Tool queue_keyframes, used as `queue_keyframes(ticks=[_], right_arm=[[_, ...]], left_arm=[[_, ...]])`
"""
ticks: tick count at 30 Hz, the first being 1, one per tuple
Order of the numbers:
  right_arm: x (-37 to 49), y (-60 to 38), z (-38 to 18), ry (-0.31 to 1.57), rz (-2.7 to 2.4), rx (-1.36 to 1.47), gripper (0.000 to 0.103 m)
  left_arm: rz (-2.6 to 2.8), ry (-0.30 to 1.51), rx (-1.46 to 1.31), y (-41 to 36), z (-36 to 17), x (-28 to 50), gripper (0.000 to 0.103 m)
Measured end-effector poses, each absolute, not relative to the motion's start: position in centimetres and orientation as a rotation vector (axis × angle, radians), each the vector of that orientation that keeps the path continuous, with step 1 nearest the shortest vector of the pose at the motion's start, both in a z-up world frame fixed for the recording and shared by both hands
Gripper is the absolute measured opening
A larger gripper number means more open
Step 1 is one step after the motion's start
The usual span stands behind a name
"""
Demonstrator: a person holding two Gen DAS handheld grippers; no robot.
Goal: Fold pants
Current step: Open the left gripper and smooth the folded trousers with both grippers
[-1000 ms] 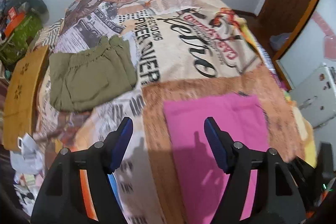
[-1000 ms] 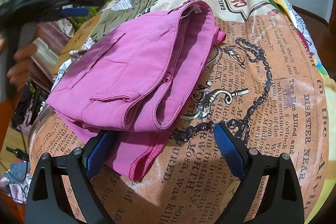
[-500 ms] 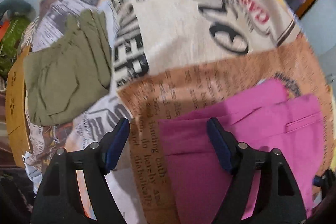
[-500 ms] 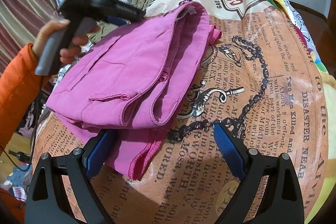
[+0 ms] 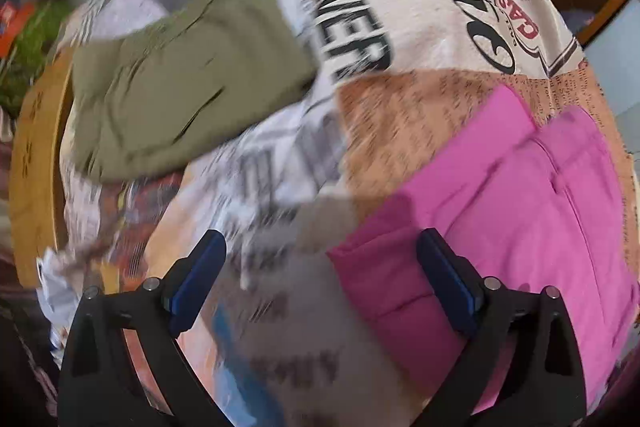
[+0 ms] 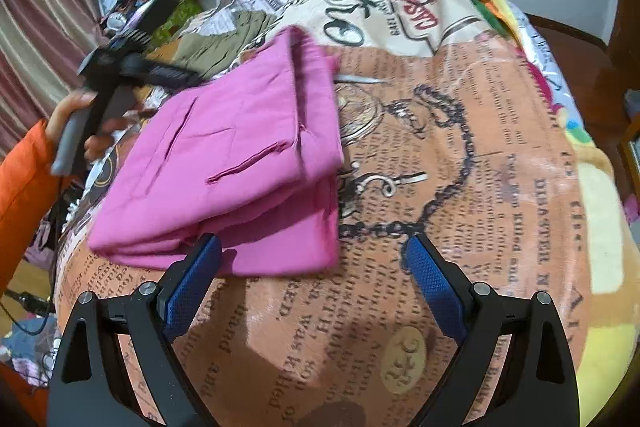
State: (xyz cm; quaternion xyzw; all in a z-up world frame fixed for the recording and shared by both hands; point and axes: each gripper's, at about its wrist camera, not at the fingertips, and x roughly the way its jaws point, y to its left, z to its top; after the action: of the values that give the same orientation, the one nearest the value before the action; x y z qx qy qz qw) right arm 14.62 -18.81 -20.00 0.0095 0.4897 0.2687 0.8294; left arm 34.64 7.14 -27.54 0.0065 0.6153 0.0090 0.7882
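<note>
Pink pants (image 6: 244, 163) lie folded into a thick square on the bed (image 6: 480, 187), pocket slit face up, layered edges towards me. Judged nearly done: only squaring or moving the stack seems left. Olive pants (image 5: 180, 75) sit already folded at about 10 o'clock of the pink stack in the left wrist view, well apart from it. That looks like the finished pile, so the pink stack probably goes beside it.

Left gripper (image 5: 320, 283): fingers wide apart, having just been opening, nothing clamped. The right pad is over the near-left corner of the pink stack and the left pad over bare blanket, so the stack's edge falls between them. It points steeply down, as if to catch that edge. View blurred; I cannot tell whether a pad touches the cloth.

Right gripper (image 6: 312, 279): fingers wide apart, empty, tilted down over the blanket just short of the stack's near edge at 12 o'clock. My hand (image 6: 80, 127) in an orange sleeve (image 6: 24, 179) holds the left gripper at 9 o'clock.
</note>
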Motion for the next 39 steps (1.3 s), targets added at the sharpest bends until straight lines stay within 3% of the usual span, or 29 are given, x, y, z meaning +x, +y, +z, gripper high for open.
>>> queue_keyframes(ticks=[11,18,26,32,39], right_arm=[[14.9,-19.9,-17.4,0.954,0.517,0.028,0.092],[14.9,-18.7,-17.1,0.931,0.528,0.014,0.089],[16.1,-17.8,-17.3,0.918,0.523,0.004,0.074],[17.0,-16.8,-19.6,0.99,0.56,0.018,0.052],[16.4,-16.6,-20.4,0.997,0.599,-0.016,0.041]], left_arm=[[0.012,1.257,-0.013,7.8,-24.9,25.3,0.098],[0.009,1.258,-0.052,7.5,-23.7,24.2,0.097],[-0.032,1.157,-0.034,6.0,-20.6,23.5,0.097],[0.001,1.15,0.06,4.6,-22.6,23.8,0.097],[0.104,1.09,0.153,5.6,-23.8,21.8,0.097]])
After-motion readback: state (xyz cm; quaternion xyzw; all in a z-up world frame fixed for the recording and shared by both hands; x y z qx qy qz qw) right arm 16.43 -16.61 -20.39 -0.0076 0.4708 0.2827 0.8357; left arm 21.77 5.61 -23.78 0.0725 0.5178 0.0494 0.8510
